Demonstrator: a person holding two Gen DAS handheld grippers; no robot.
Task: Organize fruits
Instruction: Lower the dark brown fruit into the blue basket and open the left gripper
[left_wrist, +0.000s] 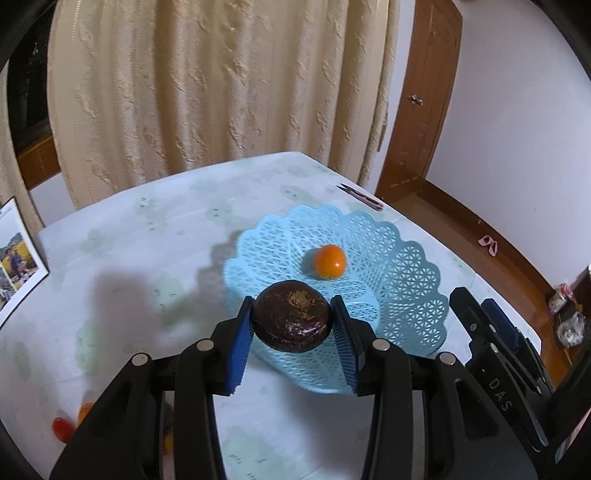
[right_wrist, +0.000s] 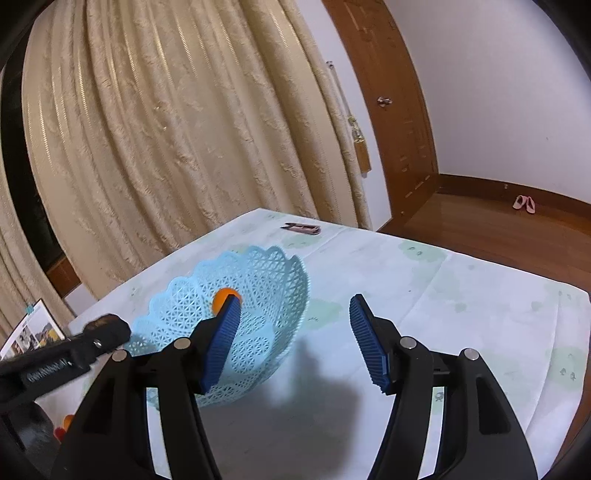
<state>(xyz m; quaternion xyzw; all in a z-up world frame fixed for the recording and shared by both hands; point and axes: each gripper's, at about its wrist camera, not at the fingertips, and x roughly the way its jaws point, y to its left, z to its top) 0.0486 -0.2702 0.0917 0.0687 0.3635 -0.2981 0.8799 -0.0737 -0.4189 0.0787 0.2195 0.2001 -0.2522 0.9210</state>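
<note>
A light blue lattice basket (left_wrist: 402, 273) sits on the table and holds one orange fruit (left_wrist: 330, 261). My left gripper (left_wrist: 293, 317) is shut on a dark purple round fruit (left_wrist: 291, 315) and holds it over the basket's near rim. In the right wrist view the basket (right_wrist: 266, 280) is at centre left with the orange fruit (right_wrist: 223, 295) partly hidden behind my left finger. My right gripper (right_wrist: 295, 332) is open and empty above the table, to the right of the basket. The left gripper's body (right_wrist: 74, 350) shows at the left edge.
The table has a pale patterned cloth (left_wrist: 147, 236). Small red and orange fruits (left_wrist: 70, 424) lie blurred at the near left. A photo print (left_wrist: 14, 258) lies at the left edge. A dark clip (right_wrist: 301, 228) lies at the far edge. Curtains hang behind.
</note>
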